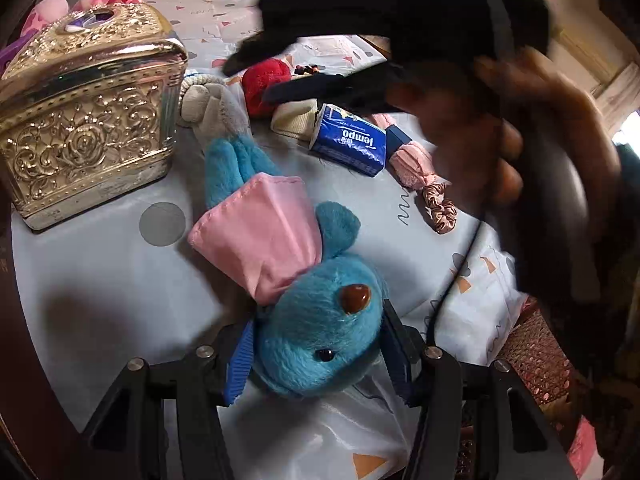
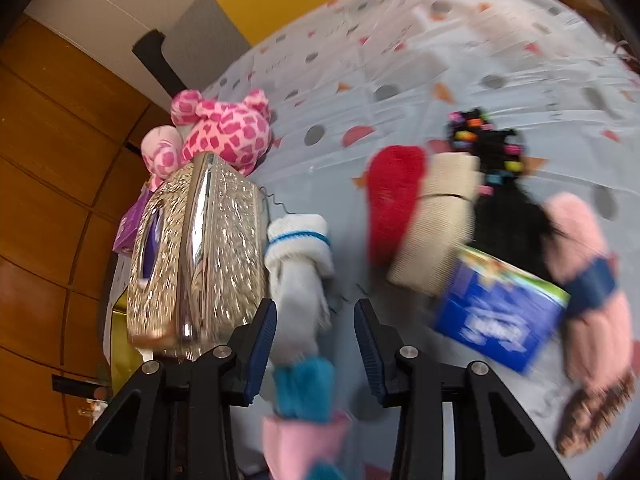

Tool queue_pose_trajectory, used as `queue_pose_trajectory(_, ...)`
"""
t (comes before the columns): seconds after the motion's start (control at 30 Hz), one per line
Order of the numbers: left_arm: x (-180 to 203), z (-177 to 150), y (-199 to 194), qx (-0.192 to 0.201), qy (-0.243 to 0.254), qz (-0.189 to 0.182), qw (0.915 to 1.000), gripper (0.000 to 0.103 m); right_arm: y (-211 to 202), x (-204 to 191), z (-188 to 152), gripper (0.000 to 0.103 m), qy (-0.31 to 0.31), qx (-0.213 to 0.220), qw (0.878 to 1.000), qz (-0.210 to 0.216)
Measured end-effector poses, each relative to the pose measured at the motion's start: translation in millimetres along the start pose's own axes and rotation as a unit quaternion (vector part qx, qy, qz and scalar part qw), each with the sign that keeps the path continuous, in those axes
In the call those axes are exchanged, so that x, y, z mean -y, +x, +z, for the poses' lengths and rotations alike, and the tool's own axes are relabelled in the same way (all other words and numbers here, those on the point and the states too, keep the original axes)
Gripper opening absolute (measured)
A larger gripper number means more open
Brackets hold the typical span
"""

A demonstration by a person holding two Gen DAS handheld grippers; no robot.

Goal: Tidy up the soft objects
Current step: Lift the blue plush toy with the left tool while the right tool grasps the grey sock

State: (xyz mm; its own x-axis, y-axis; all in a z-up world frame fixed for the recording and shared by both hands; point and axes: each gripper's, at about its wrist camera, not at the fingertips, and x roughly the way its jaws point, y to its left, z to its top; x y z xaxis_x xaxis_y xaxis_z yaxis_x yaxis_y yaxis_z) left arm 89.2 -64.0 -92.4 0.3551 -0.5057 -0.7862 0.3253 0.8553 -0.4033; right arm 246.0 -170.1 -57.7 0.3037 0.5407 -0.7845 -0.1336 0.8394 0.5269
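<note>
- A blue plush toy in a pink dress is seen lying on a counter covered by a pale cloth printed with dots and triangles.
- The left gripper is shown with its jaws about half open, closed on the toy's head from both sides; the blue pads are pressed into the fur.
- The toy's legs are pointed toward the far side, where a grey-white sock is touched by them.
- An ornate silver-gold tissue box is placed at the far left, just beside the sock.
- A pink spotted plush is seen behind the box.
- Further right, a red plush piece, a beige ribbed cloth, a blue tissue pack, a pink knitted item and a rose scrunchie are clustered near one another.
- A black hair piece with coloured beads is seen at the far side of that cluster.
- The right gripper is shown blurred, its jaws part open with nothing gripped; the sock and the toy's blue feet lie between them, apart from the pads.
- A hand holding the right gripper is seen at upper right in the left wrist view.
</note>
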Motion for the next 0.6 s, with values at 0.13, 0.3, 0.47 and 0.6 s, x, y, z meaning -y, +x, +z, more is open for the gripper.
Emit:
queue_pose_trajectory(0.13, -1.2, -1.8, -0.3, 0.000, 0.000, -0.004, 1.0000, 0.057, 34.6, -9.8, 15.4, 0.038, 0.002, -0.037, 0.999, -0.010)
queue_pose_trajectory(0.3, -3.5, -3.6, 1.3, -0.002, -0.005, -0.008, 0.9999, 0.057, 60.9, -13.4, 24.8, 0.033, -0.002, -0.067, 0.997, -0.041)
queue_pose_trajectory(0.47, 0.7, -4.0, 4.5, -0.005, -0.003, -0.003, 1.0000, 0.058, 65.1, -6.0, 24.8, 0.018, -0.003, -0.072, 0.997, -0.041)
queue_pose_trajectory(0.6, 5.9, -3.9, 8.3, -0.008, 0.006, -0.001, 0.9999, 0.057, 22.6, 6.4, 18.0, 0.016, 0.000, -0.012, 0.998, -0.055)
